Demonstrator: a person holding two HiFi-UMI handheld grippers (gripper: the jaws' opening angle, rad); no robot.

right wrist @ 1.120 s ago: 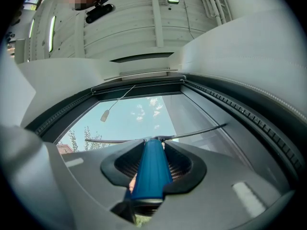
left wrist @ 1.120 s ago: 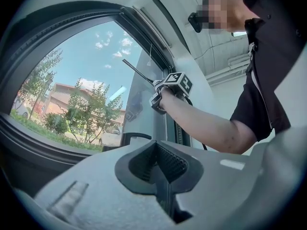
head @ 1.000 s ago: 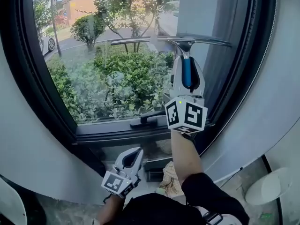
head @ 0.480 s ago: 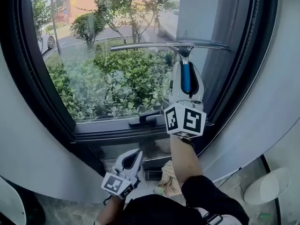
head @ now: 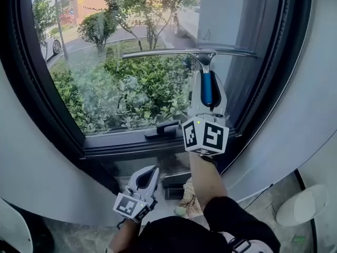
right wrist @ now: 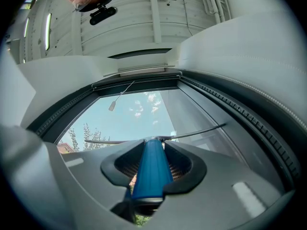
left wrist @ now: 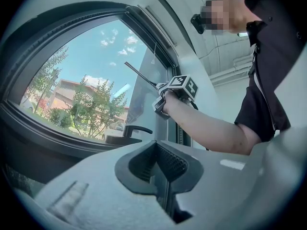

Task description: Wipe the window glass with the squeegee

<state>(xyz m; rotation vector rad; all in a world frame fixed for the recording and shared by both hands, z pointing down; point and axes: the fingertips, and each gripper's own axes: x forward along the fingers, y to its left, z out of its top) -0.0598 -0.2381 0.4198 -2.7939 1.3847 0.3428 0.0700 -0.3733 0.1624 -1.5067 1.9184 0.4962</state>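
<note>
A squeegee (head: 206, 83) with a blue handle and a long thin blade stands upright in my right gripper (head: 206, 75), which is shut on the handle. The blade (head: 189, 52) lies level against the window glass (head: 121, 62), about halfway up the pane. In the right gripper view the blue handle (right wrist: 151, 169) fills the gap between the jaws and the blade (right wrist: 196, 132) crosses the glass (right wrist: 139, 111). My left gripper (head: 145, 178) hangs low below the sill, shut and empty. Its own view shows the jaws closed (left wrist: 162, 176) and my right gripper (left wrist: 178, 87) at the glass.
The window has a dark frame (head: 31, 99) and a black handle (head: 162, 129) on the lower rail. A white curved wall (head: 310, 104) surrounds the opening. Shrubs and a street lie outside. A white round object (head: 303, 207) sits on the floor at the right.
My right gripper has drawn the squeegee down the glass a short way. The left gripper has stayed where it was.
</note>
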